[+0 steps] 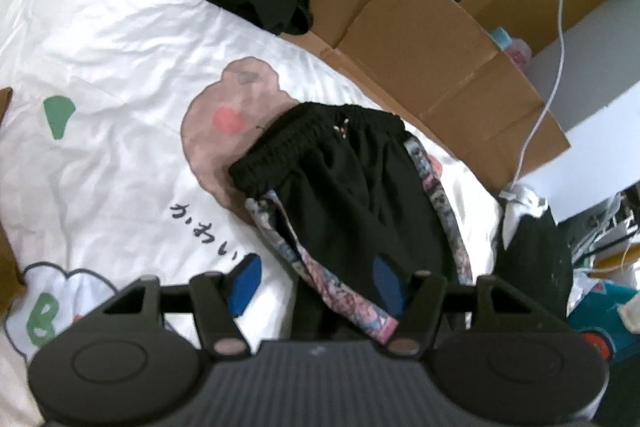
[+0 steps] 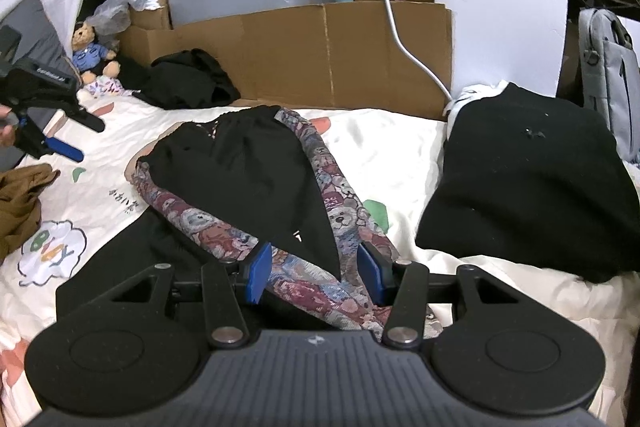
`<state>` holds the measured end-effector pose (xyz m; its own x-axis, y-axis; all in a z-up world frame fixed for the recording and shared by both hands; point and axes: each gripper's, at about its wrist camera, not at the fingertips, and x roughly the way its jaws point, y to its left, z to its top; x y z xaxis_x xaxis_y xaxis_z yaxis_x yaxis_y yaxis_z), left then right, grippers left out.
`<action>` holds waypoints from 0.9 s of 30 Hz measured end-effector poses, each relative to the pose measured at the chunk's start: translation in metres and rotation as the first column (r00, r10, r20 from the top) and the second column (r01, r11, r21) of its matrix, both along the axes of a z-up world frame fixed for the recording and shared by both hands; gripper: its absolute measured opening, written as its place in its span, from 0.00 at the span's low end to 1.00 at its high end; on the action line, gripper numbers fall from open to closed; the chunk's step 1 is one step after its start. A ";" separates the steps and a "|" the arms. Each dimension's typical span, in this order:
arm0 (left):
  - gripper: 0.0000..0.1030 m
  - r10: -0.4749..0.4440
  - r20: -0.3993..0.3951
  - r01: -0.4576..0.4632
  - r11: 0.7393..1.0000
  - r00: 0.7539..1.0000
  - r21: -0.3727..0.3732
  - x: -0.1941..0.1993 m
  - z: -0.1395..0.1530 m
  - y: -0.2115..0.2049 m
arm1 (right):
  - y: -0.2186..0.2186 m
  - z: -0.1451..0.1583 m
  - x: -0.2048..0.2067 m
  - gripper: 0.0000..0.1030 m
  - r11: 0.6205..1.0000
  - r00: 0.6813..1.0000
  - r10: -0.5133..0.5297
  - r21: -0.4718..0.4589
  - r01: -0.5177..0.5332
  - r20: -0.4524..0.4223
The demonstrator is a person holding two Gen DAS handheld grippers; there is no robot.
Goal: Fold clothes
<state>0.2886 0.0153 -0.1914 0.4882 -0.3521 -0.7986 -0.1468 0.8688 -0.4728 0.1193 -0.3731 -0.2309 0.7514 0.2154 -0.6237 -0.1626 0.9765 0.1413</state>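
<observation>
**Black trousers laid out on the printed bedspread, both grippers spread above them**

The scene is filled by a white cartoon-printed bedspread [image 2: 400, 155], which serves as the flat surface on which garments are laid. Along its far edge a wall of brown corrugated cardboard [image 2: 320, 51] is stood, apparently so that nothing slips off the back.

At the right of the right wrist view a bulky black garment, folded into a thick block [image 2: 528, 183], is set against the edge, well apart from the working area; it fits a pile of finished pieces, though that cannot be confirmed. A crumpled black garment [image 2: 188, 83] is left against the cardboard, and a rumpled brown garment [image 2: 20, 199] at the left edge.

In the middle, black elastic-waisted trousers with a teddy-bear-patterned side stripe [image 2: 240, 167] are spread, waistband away from the cameras, the legs drawn together toward the near side so the stripes converge. Whether they are laid out for folding or already folded once lengthwise cannot be settled.

The right gripper [image 2: 316, 267] is held low over the near ends with its blue pads apart on either side of the striped cloth, nothing pinched. The left gripper [image 1: 316, 279] is likewise held spread, above the trousers' left stripe.
</observation>
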 end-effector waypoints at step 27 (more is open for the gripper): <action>0.08 0.083 -0.072 -0.088 0.993 0.994 -0.074 0.053 -0.073 0.020 | 0.033 -0.026 0.015 0.51 0.987 0.987 0.131 -0.080 -0.139 -0.098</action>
